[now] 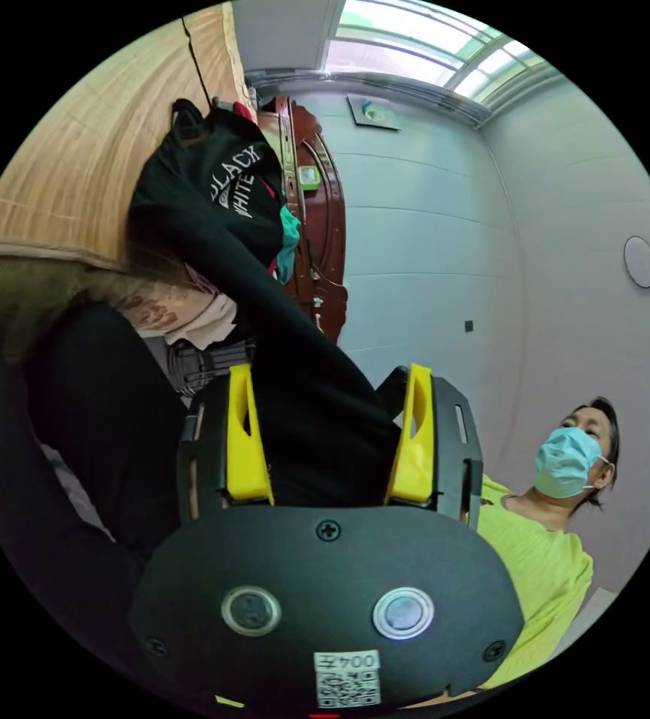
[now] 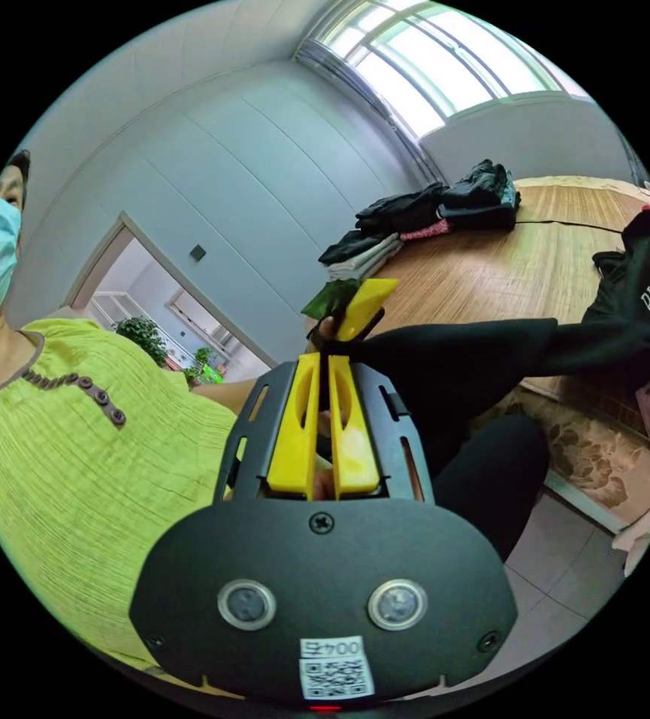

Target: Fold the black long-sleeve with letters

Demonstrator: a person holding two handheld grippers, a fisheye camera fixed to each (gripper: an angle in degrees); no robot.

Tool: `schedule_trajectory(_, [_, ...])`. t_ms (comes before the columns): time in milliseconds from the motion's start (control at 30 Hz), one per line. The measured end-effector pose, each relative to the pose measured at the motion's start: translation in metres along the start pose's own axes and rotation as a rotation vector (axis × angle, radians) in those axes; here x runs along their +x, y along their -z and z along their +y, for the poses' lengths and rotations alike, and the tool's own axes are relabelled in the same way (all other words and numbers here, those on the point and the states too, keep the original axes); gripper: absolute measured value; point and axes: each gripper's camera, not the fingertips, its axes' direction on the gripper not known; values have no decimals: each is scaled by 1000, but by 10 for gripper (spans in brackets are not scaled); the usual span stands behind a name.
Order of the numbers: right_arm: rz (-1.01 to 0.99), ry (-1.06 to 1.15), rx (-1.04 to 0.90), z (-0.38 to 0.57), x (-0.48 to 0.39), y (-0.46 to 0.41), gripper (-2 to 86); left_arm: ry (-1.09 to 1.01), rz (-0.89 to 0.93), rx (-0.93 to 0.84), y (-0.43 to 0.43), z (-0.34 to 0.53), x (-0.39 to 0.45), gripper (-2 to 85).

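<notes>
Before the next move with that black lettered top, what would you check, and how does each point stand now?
1. Left gripper has the black long-sleeve: not ok; its jaws stand wide apart with the sleeve merely running between them.
2. Right gripper holds cloth: cannot tell; its jaws are nearly together, with a dark edge between them.
3. Garment lifted free of the clothes pile: not ok; its lettered body rests on the pile.
4. Room on the bamboo mat for laying it flat: ok; a broad bare stretch shows.
5. Folded stacks out of the way: ok; they sit at the mat's far edge.
</notes>
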Motion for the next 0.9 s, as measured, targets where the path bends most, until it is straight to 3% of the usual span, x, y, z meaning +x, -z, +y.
schedule_trajectory(67, [42, -10, -11, 0, -2, -5, 28, -32, -43, 31, 4, -5, 4, 147])
schedule_trajectory(133, [-16, -9, 7, 0, -3, -5, 10, -92, -128, 185, 23, 3, 19, 99])
schedule_trajectory(200, [-143, 18, 45, -1, -7, -1, 0, -111, -114, 265, 49, 11, 31, 90])
schedule_trajectory(300, [-162, 45, 125, -4, -6, 16, -5, -226, -101, 362, 106, 43, 81, 86])
schedule_trajectory(367, [-166, 7, 184, -6, 11, 33, -7, -323, -181, 343, 136, 71, 121, 86])
schedule_trajectory(467, [-154, -56, 258, -3, 44, 46, -7, -348, -459, 320, 175, 121, 157, 88])
schedule_trajectory(533, [-126, -101, 254, -2, 68, 43, -7, -225, -654, 373, 200, 153, 136, 91])
schedule_trajectory(733, [-89, -239, 270, -4, 138, 16, -7, 51, -789, 487, 172, 162, 19, 124])
schedule_trajectory(900, [-56, -294, 276, -4, 178, 4, -7, -92, -1133, 622, 137, 159, 41, 171])
